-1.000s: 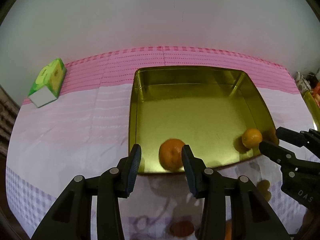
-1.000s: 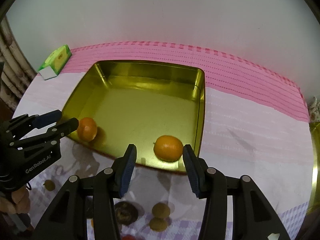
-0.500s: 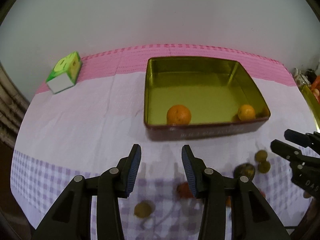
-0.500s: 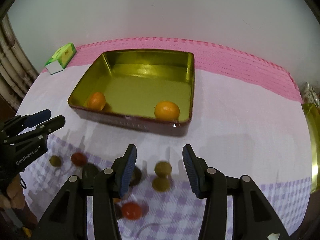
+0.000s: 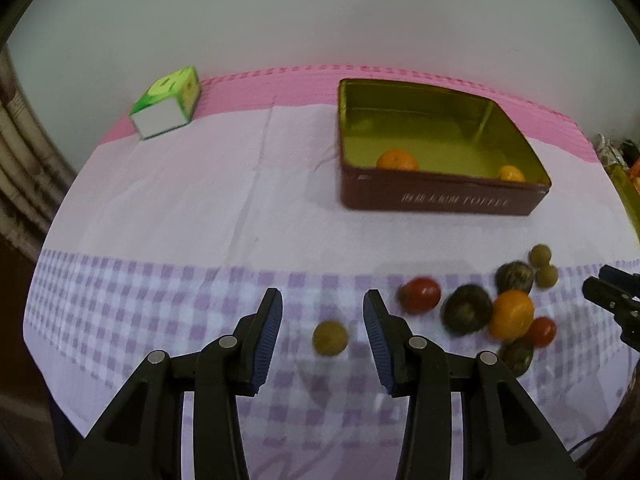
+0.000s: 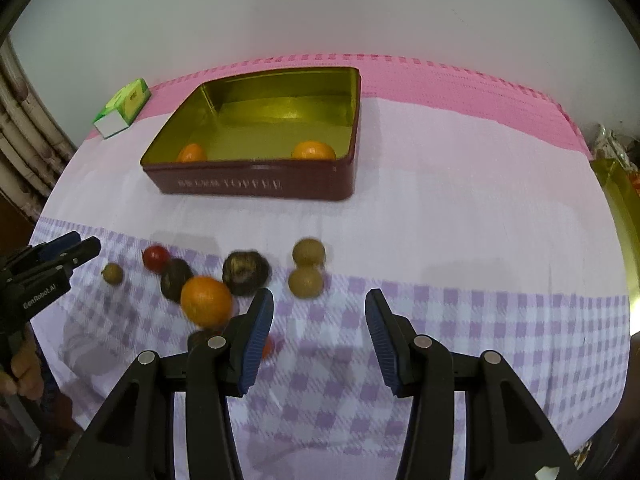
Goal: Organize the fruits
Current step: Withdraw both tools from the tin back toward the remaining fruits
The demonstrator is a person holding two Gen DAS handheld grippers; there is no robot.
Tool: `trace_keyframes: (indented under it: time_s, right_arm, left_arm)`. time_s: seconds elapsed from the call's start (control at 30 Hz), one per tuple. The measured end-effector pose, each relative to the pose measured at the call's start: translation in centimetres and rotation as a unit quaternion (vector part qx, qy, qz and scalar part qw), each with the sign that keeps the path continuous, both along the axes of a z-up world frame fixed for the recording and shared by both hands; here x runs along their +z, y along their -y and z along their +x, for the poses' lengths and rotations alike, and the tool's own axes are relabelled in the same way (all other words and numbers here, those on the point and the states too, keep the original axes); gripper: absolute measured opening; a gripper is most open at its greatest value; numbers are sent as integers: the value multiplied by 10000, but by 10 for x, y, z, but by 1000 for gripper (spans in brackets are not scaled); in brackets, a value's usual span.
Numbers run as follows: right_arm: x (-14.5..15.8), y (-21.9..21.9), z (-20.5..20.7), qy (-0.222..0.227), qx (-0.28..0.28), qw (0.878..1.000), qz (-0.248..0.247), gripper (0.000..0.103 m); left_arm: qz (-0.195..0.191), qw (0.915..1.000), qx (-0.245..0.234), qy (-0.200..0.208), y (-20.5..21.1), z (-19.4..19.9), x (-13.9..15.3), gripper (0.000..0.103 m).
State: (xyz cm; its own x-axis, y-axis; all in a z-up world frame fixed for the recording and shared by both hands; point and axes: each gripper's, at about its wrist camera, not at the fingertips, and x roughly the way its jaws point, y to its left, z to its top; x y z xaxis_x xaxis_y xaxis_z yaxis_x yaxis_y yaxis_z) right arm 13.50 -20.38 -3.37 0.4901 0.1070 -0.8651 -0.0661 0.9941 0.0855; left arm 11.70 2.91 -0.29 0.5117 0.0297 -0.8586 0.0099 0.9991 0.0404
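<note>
2 oranges in tin; 1 orange, 2 tomatoes outside; both grippers wide, empty.

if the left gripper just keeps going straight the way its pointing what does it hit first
Most likely the small olive-green fruit, which lies on the checked cloth between the open fingers of the left gripper. Depth is unclear, so it may pass just over it.

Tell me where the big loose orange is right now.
The loose orange lies on the checked cloth, left of the right gripper in its view, touching two dark fruits behind it, outside the tin.
</note>
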Motion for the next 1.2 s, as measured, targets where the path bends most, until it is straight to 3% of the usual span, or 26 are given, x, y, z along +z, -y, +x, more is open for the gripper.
trace_keyframes:
  time_s: [0.4,1.2]
  right_arm:
    - [-14,-5,-30,-139,46,9998,135,45]
    - [-32,-25,-38,-365,266,9989,118,45]
  left_arm:
    - [-11,9996,174,-199,-11,-40,-21,44]
    - [-81,9993,152,-341,-10,-47,-39,44]
